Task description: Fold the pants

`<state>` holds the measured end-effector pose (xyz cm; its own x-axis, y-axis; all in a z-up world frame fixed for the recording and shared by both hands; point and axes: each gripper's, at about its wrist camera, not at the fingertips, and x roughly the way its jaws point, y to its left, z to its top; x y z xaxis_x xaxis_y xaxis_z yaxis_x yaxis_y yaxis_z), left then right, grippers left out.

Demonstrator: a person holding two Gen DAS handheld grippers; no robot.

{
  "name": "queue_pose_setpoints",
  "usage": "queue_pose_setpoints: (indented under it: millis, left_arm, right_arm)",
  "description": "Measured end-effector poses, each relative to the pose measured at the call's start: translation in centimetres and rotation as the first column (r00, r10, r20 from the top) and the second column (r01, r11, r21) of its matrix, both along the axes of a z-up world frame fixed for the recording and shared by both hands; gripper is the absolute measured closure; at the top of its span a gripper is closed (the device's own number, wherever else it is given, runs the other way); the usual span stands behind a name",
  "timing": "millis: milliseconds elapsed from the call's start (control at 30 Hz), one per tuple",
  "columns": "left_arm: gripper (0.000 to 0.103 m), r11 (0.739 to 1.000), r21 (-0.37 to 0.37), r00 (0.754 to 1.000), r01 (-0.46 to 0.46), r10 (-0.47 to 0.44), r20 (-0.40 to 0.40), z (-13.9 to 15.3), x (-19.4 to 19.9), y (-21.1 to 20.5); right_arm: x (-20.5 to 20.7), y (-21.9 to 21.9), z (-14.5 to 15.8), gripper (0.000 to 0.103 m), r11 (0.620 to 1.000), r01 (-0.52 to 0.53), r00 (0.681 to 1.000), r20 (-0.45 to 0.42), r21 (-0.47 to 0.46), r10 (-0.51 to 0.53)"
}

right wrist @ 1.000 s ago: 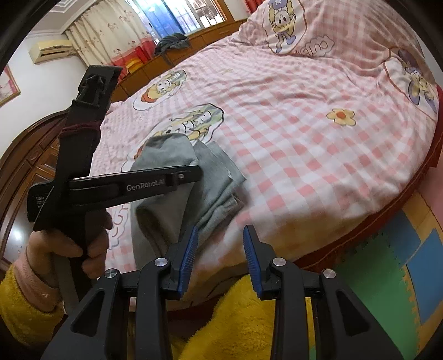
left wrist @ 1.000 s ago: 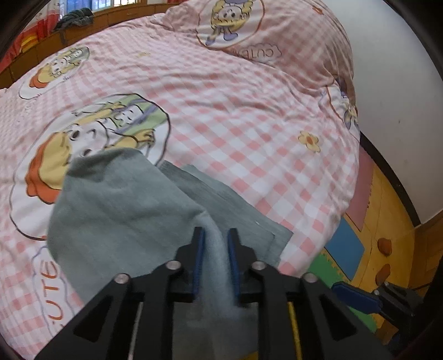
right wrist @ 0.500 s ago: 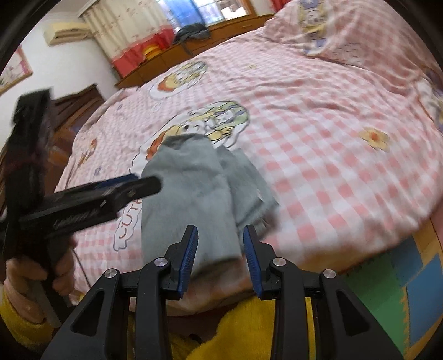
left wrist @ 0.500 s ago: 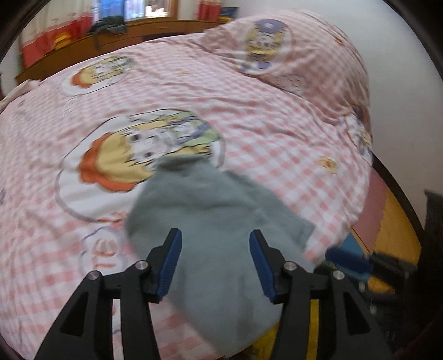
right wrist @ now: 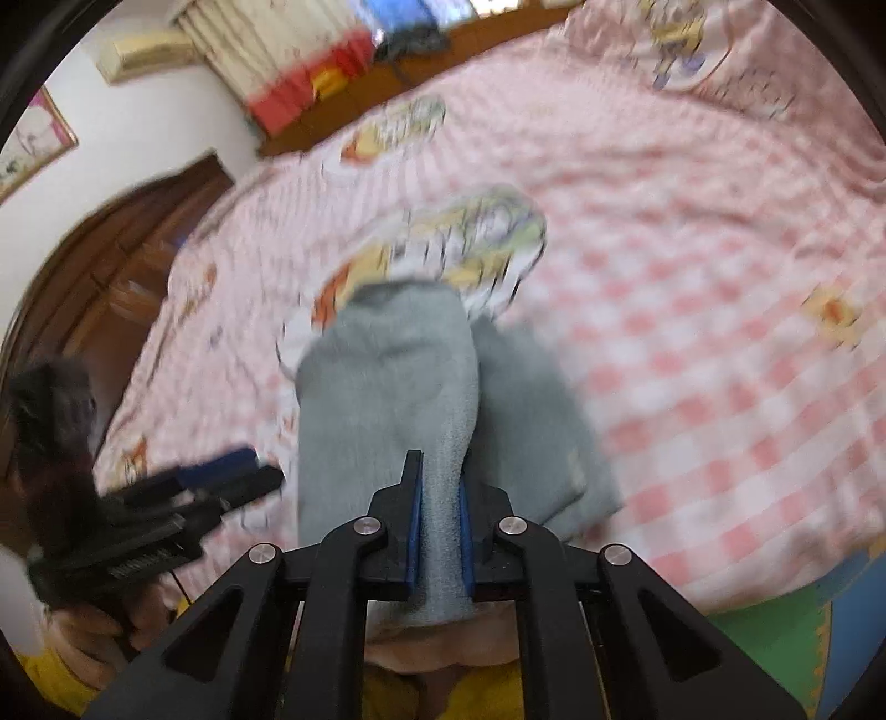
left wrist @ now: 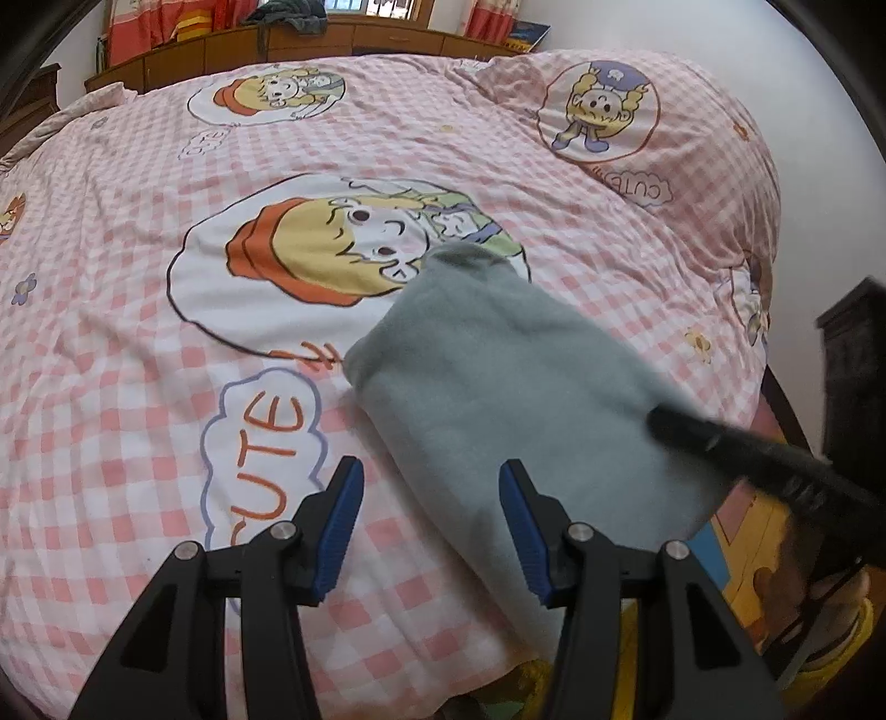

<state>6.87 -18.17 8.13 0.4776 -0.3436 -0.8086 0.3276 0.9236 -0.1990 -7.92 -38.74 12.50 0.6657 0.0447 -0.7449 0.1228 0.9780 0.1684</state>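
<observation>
Right, the right gripper (right wrist: 440, 531) is clamped on a thick fold of the grey pants (right wrist: 387, 399), blue pads squeezed in w/ the cloth bunched between them, at the near end of the bundle. Left gripper (left wrist: 429, 526) is spread wide, nothing between its jaws; it hangs just over the bed near the pants' left edge, one pad over the quilt, the other over grey fabric. The pants (left wrist: 515, 399) lie folded in a long bundle near the bed's front edge, far end overlapping the cartoon girl print (left wrist: 326, 260); a second layer sticks out on the right side in the right wrist view. Underneath is the pink checked quilt (left wrist: 138, 432), w/ a "CUTE" bubble (left wrist: 266, 443) just beside the pants. Beyond the edge: coloured foam floor mats (right wrist: 775, 626). Far back, a wooden cabinet (left wrist: 332, 44) under the window. Right-cam pic is blurry.
</observation>
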Motion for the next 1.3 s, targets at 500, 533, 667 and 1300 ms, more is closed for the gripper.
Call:
queue_pose_setpoints:
  millis: [500,533,667,1300]
  left_arm:
    - [0.049,0.994,-0.102,0.992,-0.026,0.013,-0.123,-3.7,1.3,-1.7]
    - [0.049,0.994,-0.109,0.992,-0.028,0.014,-0.126,-3.8,1.3,-1.8]
    - [0.049,0.991,-0.131,0.989,-0.031,0.012,-0.146,-4.3,1.3,-2.2]
    - [0.05,0.978,-0.202,0.989,-0.042,0.012,-0.147,-5.7,2.3,-4.1]
  right_arm:
    - [0.8,-3.5,-1.4,0.07,0.993,0.049,0.993,-0.098,-0.106,-0.059]
    - [0.9,-3.6,-1.0,0.067,0.994,0.041,0.995,-0.084,-0.096,-0.049]
    - [2.4,-3.7,-0.7,0.062,0.998,0.014,0.996,-0.087,-0.066,-0.02]
    - [3.2,-5.0,-5.2,0.07,0.987,0.009,0.993,-0.114,0.162,0.01]
